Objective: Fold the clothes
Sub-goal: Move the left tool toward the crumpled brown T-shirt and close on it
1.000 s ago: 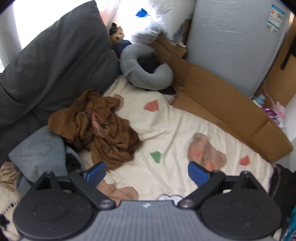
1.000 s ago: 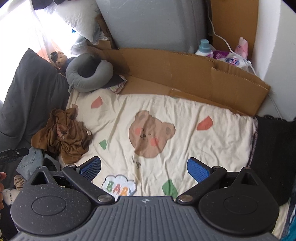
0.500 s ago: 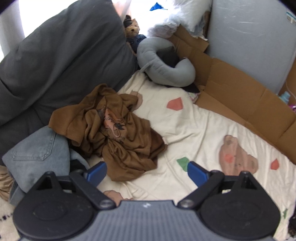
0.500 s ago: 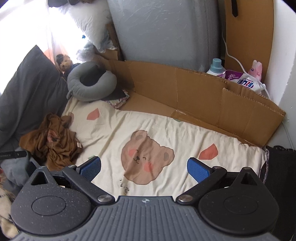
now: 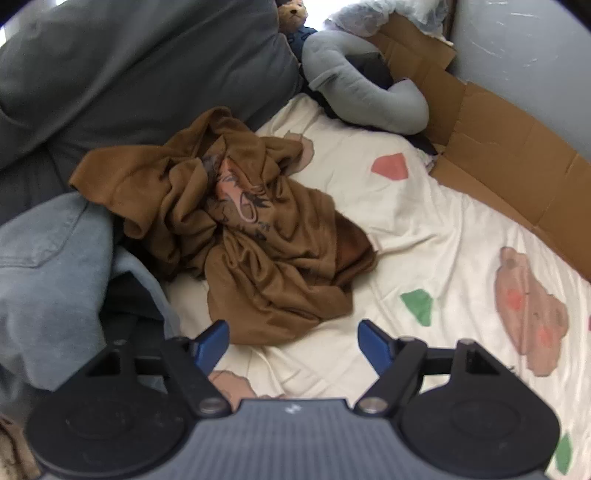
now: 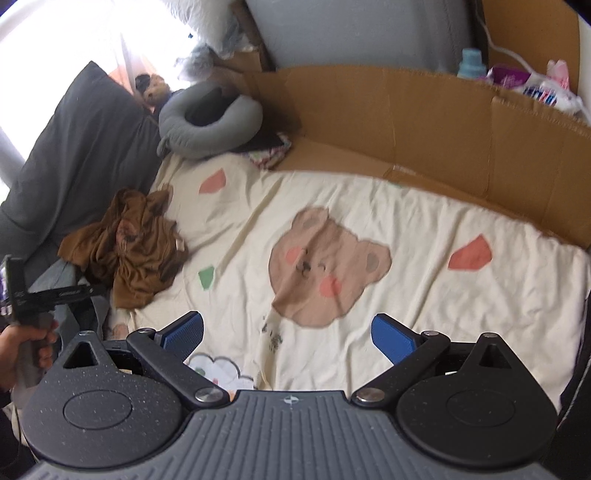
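Note:
A crumpled brown shirt (image 5: 240,229) with a pink print lies on the cream bear-print sheet (image 5: 424,229), against the dark pillow. My left gripper (image 5: 293,341) hovers just above the shirt's near hem. Its jaws are closing, and the blue pads (image 5: 212,343) touch no cloth. In the right wrist view the same brown shirt (image 6: 129,247) lies at the far left. My right gripper (image 6: 288,334) stands open over the bare sheet (image 6: 424,314), below the bear print, holding nothing. A hand holds the left gripper's handle (image 6: 33,295) at that view's left edge.
Blue jeans (image 5: 48,273) are heaped left of the shirt. A dark grey pillow (image 5: 129,70), a grey neck pillow (image 5: 354,88) and a teddy bear (image 5: 293,14) line the back. A cardboard wall (image 6: 424,114) borders the sheet's far side, with bottles and packets (image 6: 517,74) behind it.
Both grippers have come down toward the bed, so the shirt and sheet look larger. The left gripper's pads have drawn closer together. The right gripper's pads are as wide as before.

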A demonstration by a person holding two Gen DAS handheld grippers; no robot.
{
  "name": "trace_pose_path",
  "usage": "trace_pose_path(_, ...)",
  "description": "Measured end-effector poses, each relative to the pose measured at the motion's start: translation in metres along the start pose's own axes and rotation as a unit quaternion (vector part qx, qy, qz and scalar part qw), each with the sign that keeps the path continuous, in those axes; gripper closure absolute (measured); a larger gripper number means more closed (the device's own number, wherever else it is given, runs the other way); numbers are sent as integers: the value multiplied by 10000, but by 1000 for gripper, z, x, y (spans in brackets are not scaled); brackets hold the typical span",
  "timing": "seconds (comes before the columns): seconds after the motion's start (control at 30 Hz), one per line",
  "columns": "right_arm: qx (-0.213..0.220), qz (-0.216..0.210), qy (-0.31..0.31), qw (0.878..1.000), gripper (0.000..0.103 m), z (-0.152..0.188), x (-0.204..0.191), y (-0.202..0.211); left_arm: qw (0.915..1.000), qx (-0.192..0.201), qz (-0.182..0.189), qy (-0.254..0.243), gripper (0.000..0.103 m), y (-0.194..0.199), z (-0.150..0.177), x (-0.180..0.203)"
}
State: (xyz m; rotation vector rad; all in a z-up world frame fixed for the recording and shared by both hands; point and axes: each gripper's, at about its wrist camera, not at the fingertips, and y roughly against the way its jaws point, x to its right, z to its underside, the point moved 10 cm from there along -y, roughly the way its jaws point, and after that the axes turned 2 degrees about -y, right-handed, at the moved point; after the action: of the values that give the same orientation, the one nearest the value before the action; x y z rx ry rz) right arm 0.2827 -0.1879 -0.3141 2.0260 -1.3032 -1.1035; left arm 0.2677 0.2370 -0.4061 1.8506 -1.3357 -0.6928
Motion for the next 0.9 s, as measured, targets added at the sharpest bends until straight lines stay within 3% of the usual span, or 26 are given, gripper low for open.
trace_pose_path(0.1, -84, -68, 60, 9999, 7, 14, 2, -10, 9999, 63, -106, 94, 25, -18, 10, -11)
trace_pose_path(0.2, -50, -126, 64, 9999, 8, 24, 6, -17, 9991, 92, 42, 412, 28, -35, 18, -22)
trace_pose_path(0.37, -35, -237, -82, 9997, 15, 39, 13, -30, 9987, 195, -66, 470, 32, -60, 32, -33)
trace_pose_path(0.67, -271, -341, 41, 9990, 15, 66, 8, -50, 9980, 385, -231, 440, 37, -93, 37, -34)
trace_pose_path(0.77, -350, -309, 27, 9989, 15, 72, 11, -52, 9969, 334, -165, 692, 48, -106, 42, -37)
trace_pose_path(0.83, -390, -300, -22, 9988, 15, 75, 14, -54, 9958, 399, -188, 800, 70, -108, 43, -40)
trace_pose_path(0.9, -415, -299, -57, 9987, 15, 77, 16, -54, 9939, 531, -150, 952, 85, -104, 42, -43)
